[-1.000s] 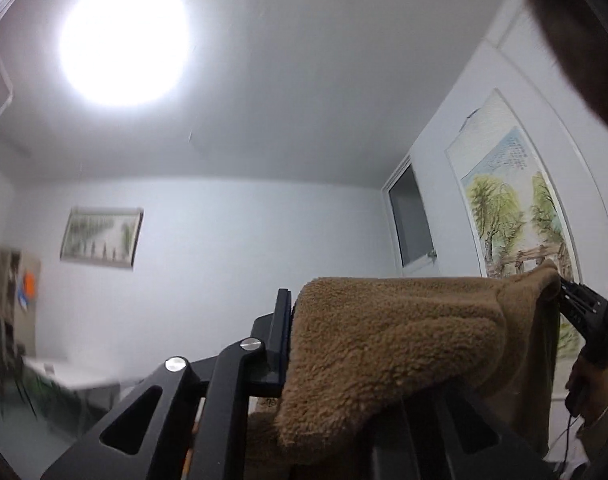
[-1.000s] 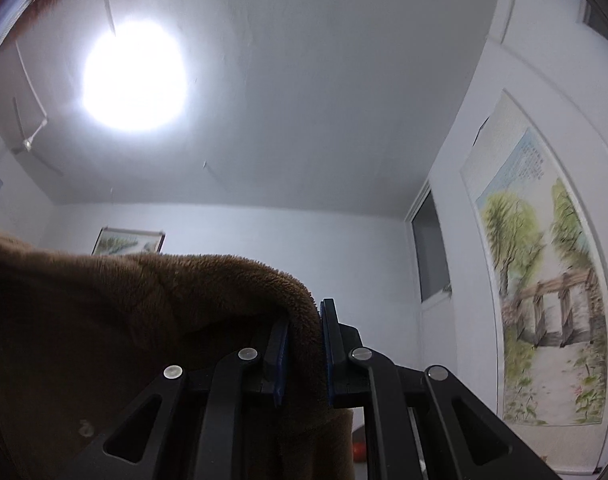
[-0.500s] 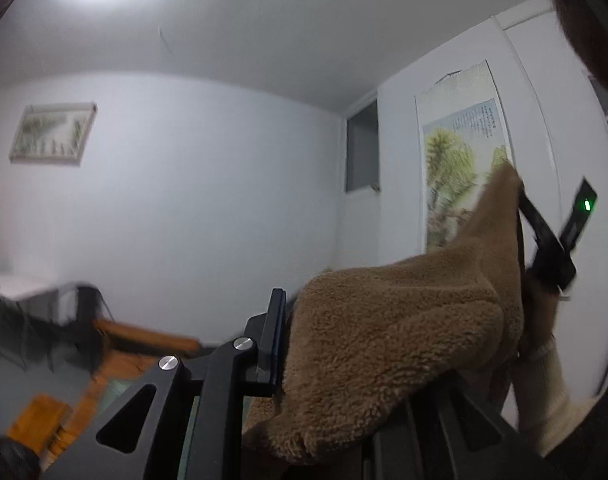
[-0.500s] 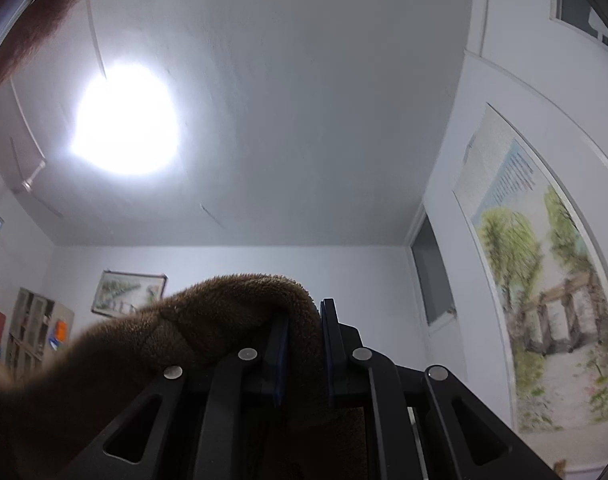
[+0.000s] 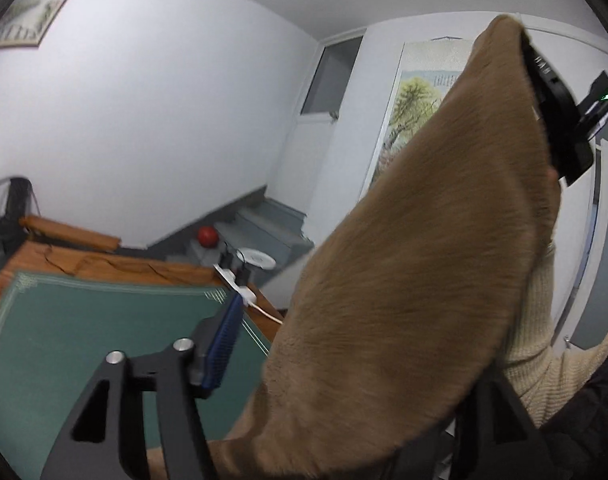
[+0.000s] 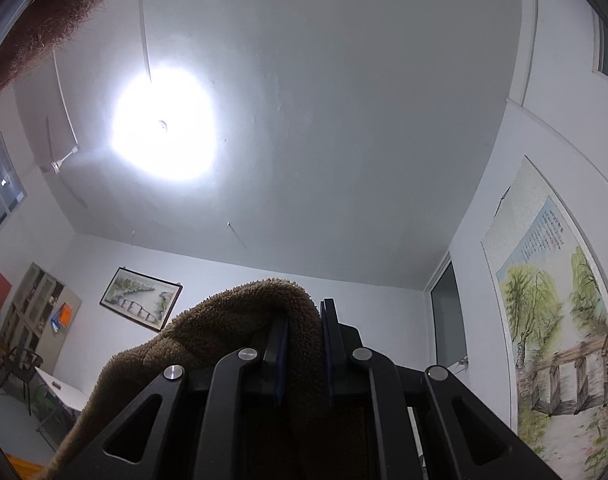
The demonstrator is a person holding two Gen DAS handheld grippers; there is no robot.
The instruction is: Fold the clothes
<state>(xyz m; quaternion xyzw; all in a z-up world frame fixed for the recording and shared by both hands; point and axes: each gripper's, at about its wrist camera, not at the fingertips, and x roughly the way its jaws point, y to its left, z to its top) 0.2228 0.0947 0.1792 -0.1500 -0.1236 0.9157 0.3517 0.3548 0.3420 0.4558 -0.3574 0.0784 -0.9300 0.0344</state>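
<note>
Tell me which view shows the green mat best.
The left wrist view: the green mat with its pale border lies on the wooden table, beyond the tool. The right wrist view points at the ceiling and shows none of it.

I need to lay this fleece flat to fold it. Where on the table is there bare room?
The green mat is bare from its pale border to the left gripper. The brown fleece hides its right side. Crowded: the far corner, with a power strip and white plate.
</note>
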